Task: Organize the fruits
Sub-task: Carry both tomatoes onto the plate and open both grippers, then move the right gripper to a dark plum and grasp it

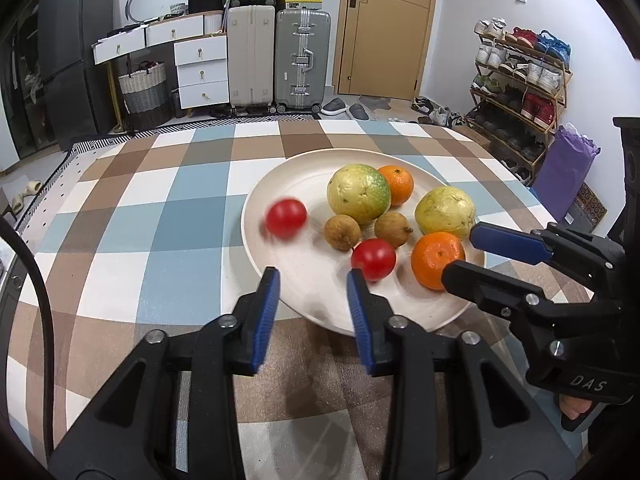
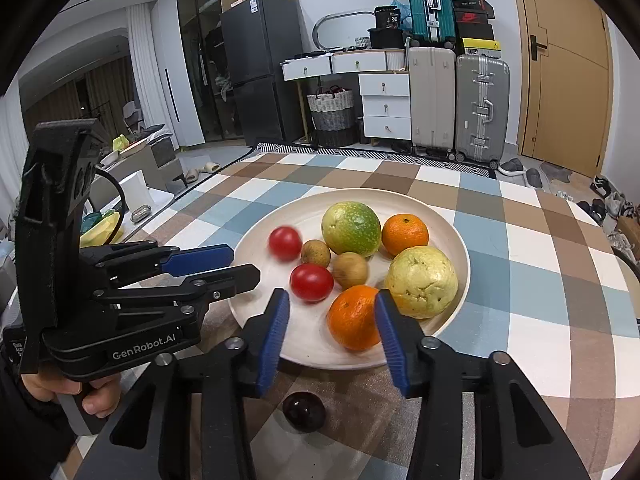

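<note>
Dark fruit (image 2: 303, 411) below right gripper (image 2: 333, 322)

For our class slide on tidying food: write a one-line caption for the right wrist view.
Open right gripper hovers over a plate of guavas, tangerines, longans and tomatoes; one dark fruit lies on the checked tablecloth.

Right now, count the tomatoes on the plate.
2. One tomato sits near the plate's left edge, blurred; the other tomato lies nearer the camera, beside the front orange. None seem hidden.
</note>
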Motion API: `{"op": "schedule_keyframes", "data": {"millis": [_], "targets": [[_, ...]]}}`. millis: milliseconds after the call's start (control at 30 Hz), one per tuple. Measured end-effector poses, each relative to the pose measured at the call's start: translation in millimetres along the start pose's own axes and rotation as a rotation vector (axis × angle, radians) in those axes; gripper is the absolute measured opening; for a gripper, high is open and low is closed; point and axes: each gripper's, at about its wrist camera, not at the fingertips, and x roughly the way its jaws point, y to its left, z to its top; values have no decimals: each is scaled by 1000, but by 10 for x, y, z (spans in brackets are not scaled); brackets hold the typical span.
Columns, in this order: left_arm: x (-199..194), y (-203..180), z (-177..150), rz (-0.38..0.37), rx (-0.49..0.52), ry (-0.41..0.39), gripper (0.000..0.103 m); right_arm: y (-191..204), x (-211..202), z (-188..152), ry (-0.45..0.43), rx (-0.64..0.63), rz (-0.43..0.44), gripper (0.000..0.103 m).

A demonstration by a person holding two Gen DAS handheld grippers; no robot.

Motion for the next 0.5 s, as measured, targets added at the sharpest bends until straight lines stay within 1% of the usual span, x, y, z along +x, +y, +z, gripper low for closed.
{"op": "schedule_keyframes", "data": {"millis": [67, 100, 167, 200, 233, 300, 333, 400, 467, 500], "targets": [[-20, -6, -5, -1, -3, -4, 51, 2, -6, -2, 1, -7, -4, 48], [-33, -8, -9, 1, -4, -8, 55, 3, -13, -6, 0, -10, -6, 49], [-75, -12, -17, 3, -6, -19, 69, -5, -26, -14, -1, -8, -5, 53], [-96, -12, -21, 1, -7, -23, 73, -12, -35, -20, -1, -6, -4, 54], [-115, -13, -25, -4, -9, -25, 81, -16, -46, -24, -3, -4, -3, 56], [-159, -12, -39, -11, -13, -28, 83, -29, -81, -35, -8, 1, -2, 62], [-172, -10, -47, -13, -16, -26, 83, -31, -101, -42, -11, 3, 0, 67], [-207, -13, -68, -14, -18, -23, 84, -39, -145, -60, -20, 5, 6, 72], [-242, -25, -87, -18, -12, -22, 87, -39, -178, -75, -21, 1, 10, 80], [-260, -32, -95, -19, -8, -27, 88, -43, -197, -80, -25, 1, 11, 82]]}}
